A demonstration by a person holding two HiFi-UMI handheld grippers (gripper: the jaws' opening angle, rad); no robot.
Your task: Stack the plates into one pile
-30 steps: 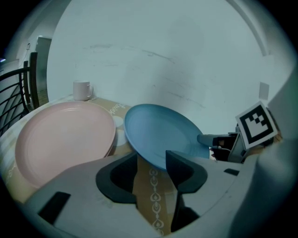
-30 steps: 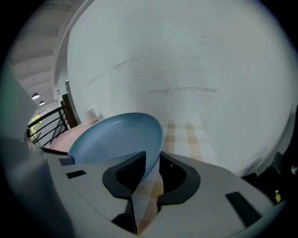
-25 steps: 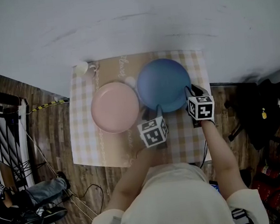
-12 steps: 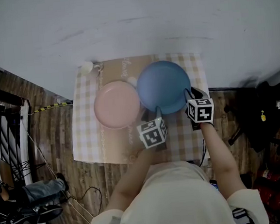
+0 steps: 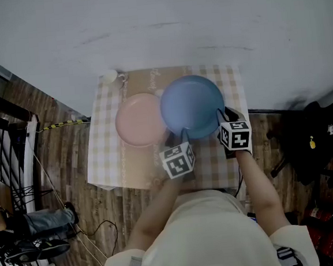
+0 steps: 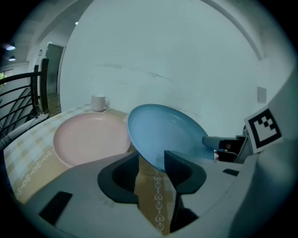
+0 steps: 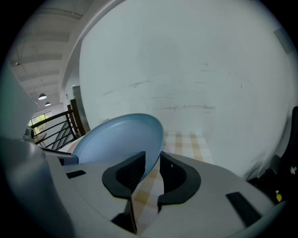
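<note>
A blue plate [image 5: 191,107] hangs tilted above the checked tablecloth [image 5: 106,158], and its left edge overlaps the pink plate [image 5: 137,119] lying flat beside it. My left gripper [image 5: 177,139] grips the blue plate's near rim. In the left gripper view that rim [image 6: 160,135] sits between the jaws, which have just been closing on it. My right gripper [image 5: 223,119] is shut on the plate's right rim. In the right gripper view the blue plate [image 7: 116,139] is pinched between both pads. The pink plate [image 6: 88,139] lies below and to the left.
A white mug [image 5: 110,76] stands at the cloth's far left corner, behind the pink plate, and shows as the mug [image 6: 98,102] in the left gripper view. A pale wall runs behind the table. A black railing [image 5: 5,138] stands to the left on the wooden floor.
Both grippers have carried the blue plate up and to the left. It stood beside the pink plate and now overlaps that plate's right edge.
</note>
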